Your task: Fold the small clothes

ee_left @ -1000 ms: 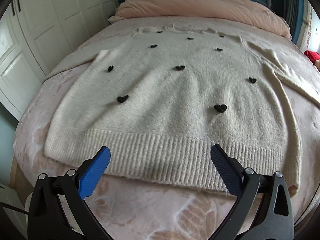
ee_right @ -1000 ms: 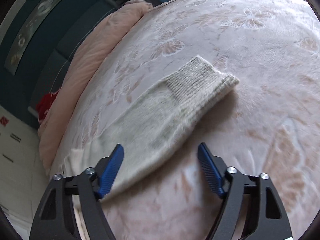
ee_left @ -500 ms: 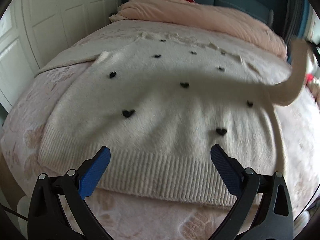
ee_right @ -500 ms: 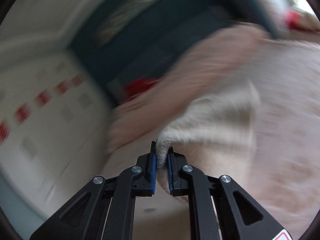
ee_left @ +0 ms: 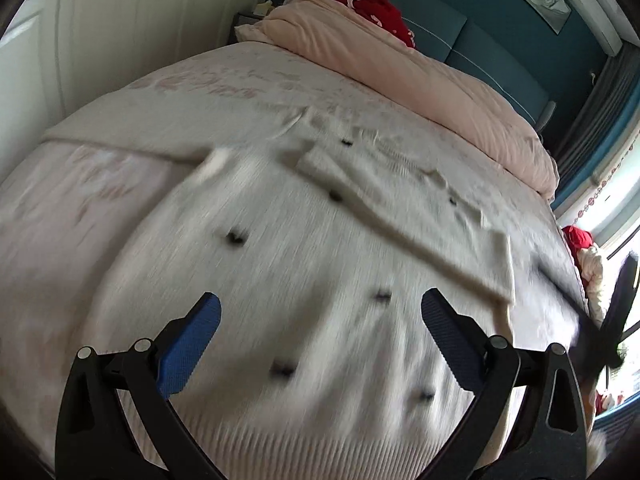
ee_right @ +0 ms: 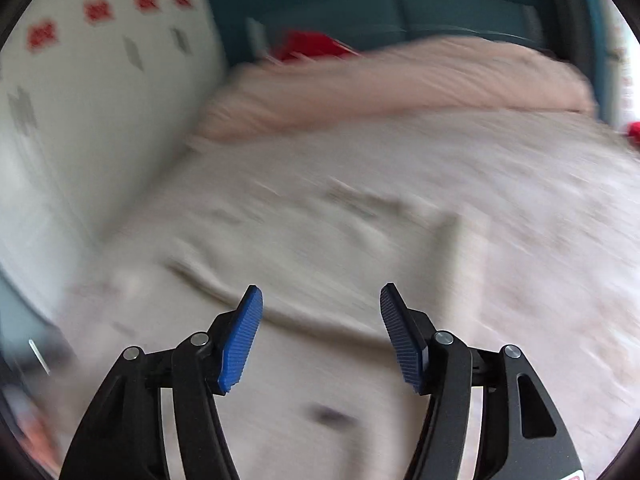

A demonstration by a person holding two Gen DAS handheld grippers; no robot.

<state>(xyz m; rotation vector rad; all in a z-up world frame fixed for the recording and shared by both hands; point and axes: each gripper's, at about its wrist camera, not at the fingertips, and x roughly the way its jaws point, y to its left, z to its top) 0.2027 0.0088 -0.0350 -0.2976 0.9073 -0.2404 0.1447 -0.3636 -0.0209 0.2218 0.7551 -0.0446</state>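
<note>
One sweater (ee_left: 312,288), cream with small dark hearts, lay flat on the bed (ee_left: 80,216) when I inspected this moment. Its right sleeve (ee_left: 404,220) lay folded diagonally across the chest of the sweater; the left sleeve (ee_left: 120,140) stretched outward beyond the sweater's left shoulder, not yet folded. Both views were smeared by motion, so fine detail was uncertain.

I had the left gripper (ee_left: 320,332) above the sweater's lower body, near the ribbed hem (ee_left: 304,452), its claw spread wide and holding nothing. I had the right gripper (ee_right: 320,332) over the sweater's surface on its right side, claw likewise spread and empty.

Risks, as I judged them: the folded sleeve rested loosely and could slide off the sweater if either gripper dragged across the fuzzy knit. A pinch taken too deep could catch the bedcover beneath the sweater along with it. The motion blur suggested haste, which would worsen alignment of the next fold.

No containers were visible. Beyond the sweater's collar lay a rolled pink duvet (ee_left: 400,68) with a red item (ee_left: 380,12) behind it.
</note>
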